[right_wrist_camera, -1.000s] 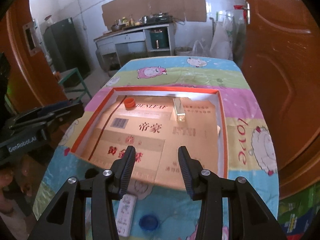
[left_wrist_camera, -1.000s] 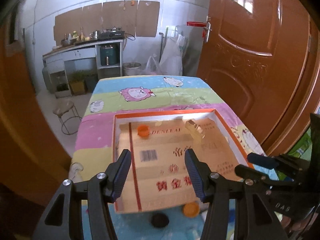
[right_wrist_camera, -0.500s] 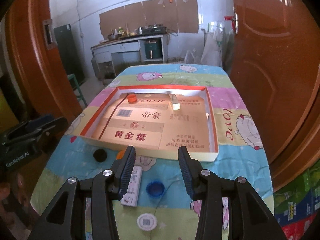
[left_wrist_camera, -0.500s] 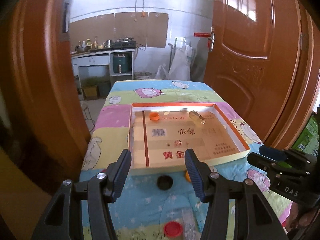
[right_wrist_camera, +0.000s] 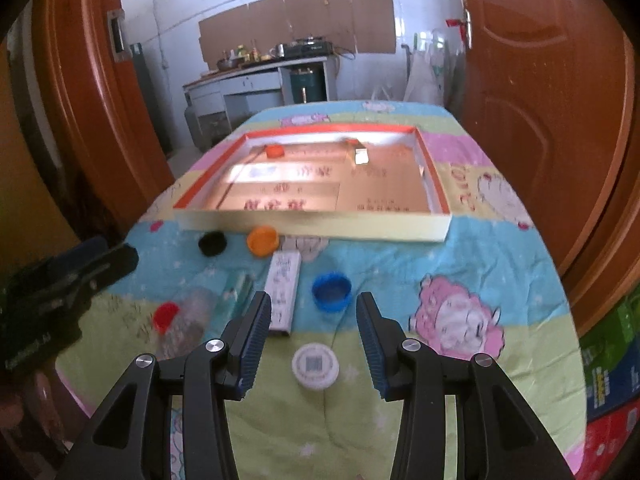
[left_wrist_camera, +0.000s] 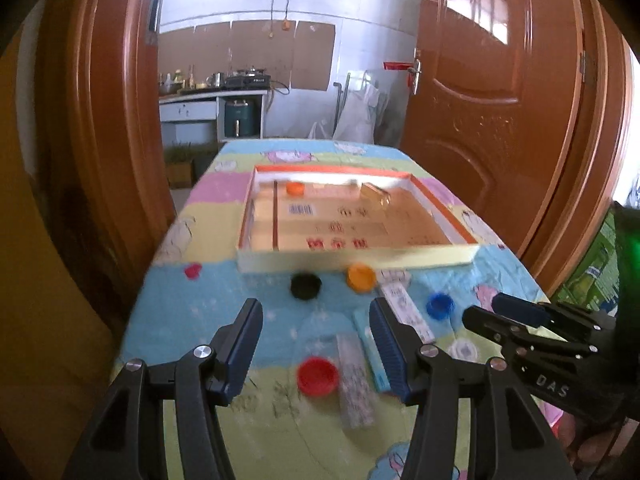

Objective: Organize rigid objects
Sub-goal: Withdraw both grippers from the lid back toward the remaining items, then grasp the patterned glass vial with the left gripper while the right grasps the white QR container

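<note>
On the left we carry the left tool (left_wrist_camera: 316,344), its jaws spread wide with nothing between them, hanging above the near part of the worktop (left_wrist_camera: 208,320), which is covered by a cartoon-print cloth. Under it, from the left, we see a red cap (left_wrist_camera: 318,376) and a clear plastic piece (left_wrist_camera: 356,380) just beside it. Farther off lie a black cap (left_wrist_camera: 305,286) and an orange cap (left_wrist_camera: 361,278), both near the front wall of the shallow cardboard tray (left_wrist_camera: 360,260). Inside the tray, at its far end, sit another orange cap (left_wrist_camera: 295,188) and a small clear box (left_wrist_camera: 376,196), well apart. To the right of the near orange cap lies a long white box (right_wrist_camera: 285,290), then a blue cap (right_wrist_camera: 331,292). A white round lid (right_wrist_camera: 315,366) rests nearest us. Above that lid we hold the right tool (right_wrist_camera: 314,340), jaws partly apart and gripping nothing.
</note>
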`<state>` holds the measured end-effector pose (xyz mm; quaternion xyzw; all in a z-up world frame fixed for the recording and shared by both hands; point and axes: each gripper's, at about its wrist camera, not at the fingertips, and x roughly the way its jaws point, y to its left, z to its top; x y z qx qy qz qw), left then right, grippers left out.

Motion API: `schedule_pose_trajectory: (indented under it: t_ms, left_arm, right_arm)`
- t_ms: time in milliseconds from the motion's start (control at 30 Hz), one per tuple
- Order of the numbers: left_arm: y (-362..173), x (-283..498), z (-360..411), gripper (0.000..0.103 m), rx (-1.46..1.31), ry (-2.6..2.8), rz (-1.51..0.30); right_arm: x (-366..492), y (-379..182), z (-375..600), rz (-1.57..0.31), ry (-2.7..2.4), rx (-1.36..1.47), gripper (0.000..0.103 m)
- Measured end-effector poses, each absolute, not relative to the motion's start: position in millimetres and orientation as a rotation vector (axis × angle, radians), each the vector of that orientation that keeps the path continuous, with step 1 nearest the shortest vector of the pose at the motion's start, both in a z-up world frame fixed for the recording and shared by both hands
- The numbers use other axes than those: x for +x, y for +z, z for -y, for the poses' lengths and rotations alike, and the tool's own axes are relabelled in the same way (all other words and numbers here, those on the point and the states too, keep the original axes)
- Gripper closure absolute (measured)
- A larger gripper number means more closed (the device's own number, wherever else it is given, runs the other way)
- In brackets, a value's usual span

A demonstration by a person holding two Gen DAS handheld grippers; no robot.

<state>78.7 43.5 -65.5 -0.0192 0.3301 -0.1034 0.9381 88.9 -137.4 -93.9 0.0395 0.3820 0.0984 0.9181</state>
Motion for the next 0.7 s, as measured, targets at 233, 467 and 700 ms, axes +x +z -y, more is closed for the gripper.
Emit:
schedule_pose_trajectory:
  t_ms: [233, 467, 700]
  left_arm:
    - [-91, 54, -35, 0.048, -0.010, -0.213, -0.674]
    - [-107, 43, -35, 0.053, -0.039, -0.245, -0.715]
    - [-116, 47, -26, 0.054, -0.031, -0.265, -0.748]
  right_arm:
    - [78, -108, 136, -0.781, 0.167, 0.041, 0.057]
    - [77, -119, 136, -0.803, 0.180, 0.050, 0.057]
    - [76, -121, 137, -0.805, 0.184, 0.056, 0.057]
